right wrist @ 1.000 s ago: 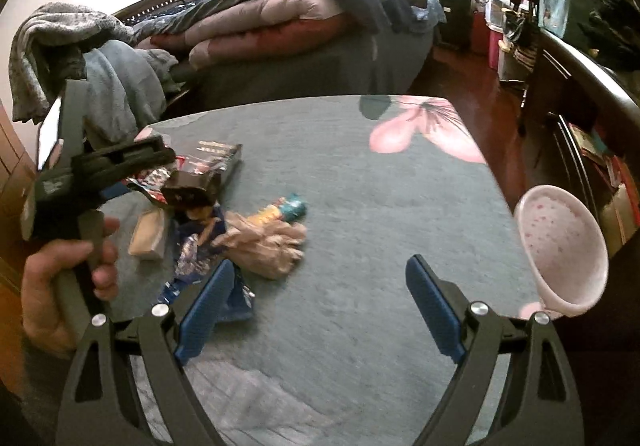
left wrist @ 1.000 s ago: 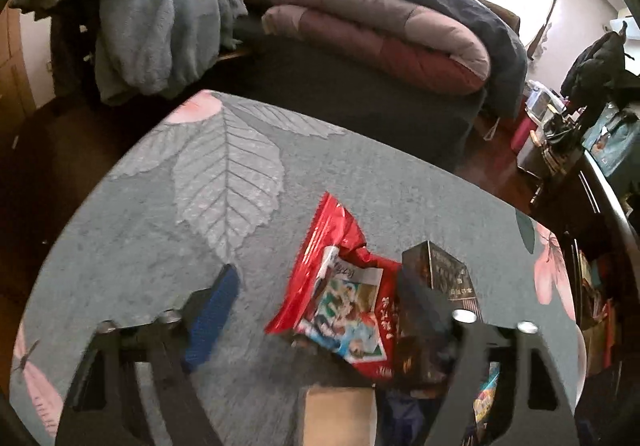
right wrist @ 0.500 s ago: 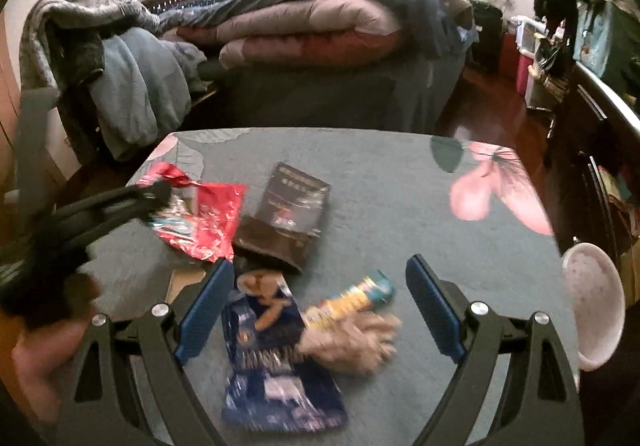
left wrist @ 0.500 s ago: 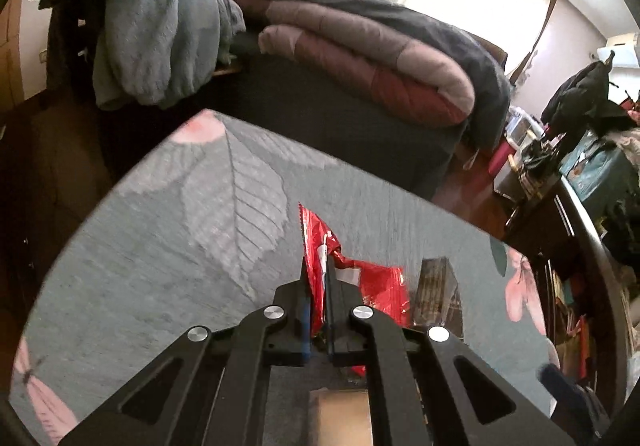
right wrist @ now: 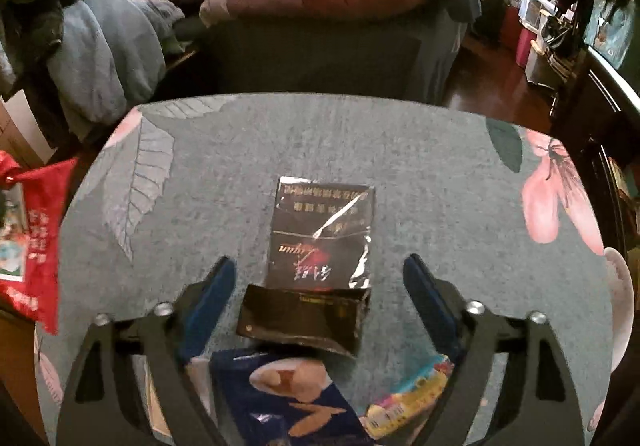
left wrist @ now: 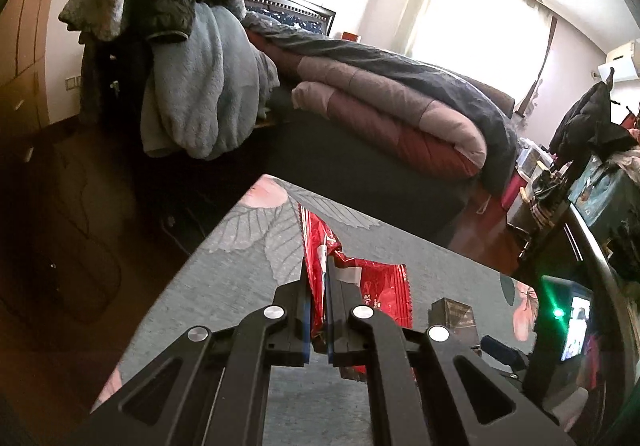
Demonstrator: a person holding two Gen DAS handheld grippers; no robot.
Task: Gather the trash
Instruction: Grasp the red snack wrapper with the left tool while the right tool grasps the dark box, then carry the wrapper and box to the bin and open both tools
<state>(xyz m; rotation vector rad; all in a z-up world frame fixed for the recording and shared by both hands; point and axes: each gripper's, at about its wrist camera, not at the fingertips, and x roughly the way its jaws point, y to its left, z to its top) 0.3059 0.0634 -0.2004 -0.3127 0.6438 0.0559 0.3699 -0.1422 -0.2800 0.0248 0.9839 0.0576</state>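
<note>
Left wrist view: the left tongs [left wrist: 318,310] are clenched on a red snack wrapper [left wrist: 320,246], the two blue-lined fingers pressed flat against its upper part. The wrapper stands on edge between them, its serrated end pointing toward 12 o'clock, and the rest of the foil spreads out toward 3 o'clock past the right finger. It hangs over the grey worktop [left wrist: 224,278], which is printed with leaves and pink flowers. At 3 o'clock from the tongs a dark cigarette pack [left wrist: 454,316] sits on the worktop. Beyond the far edge, at 12 o'clock, a bed carries a folded quilt [left wrist: 392,106]; a heap of grey-blue clothes [left wrist: 200,86] hangs at 10 o'clock.

Right wrist view: the right tongs [right wrist: 320,298] are released, the blue pads spread wide apart and gripping nothing. Between them lies the dark cigarette pack [right wrist: 324,238], its cellophane torn and its lid flap folded open toward 6 o'clock; it touches neither pad. At 6 o'clock, a dark blue snack bag [right wrist: 296,398] lies on the worktop [right wrist: 420,166], and a yellow and teal wrapper [right wrist: 408,394] lies at 5 o'clock. At 9 o'clock the red snack wrapper [right wrist: 38,230] hangs at the worktop's left edge. A pink bowl [right wrist: 620,298] sits at the right edge, at 3 o'clock.
</note>
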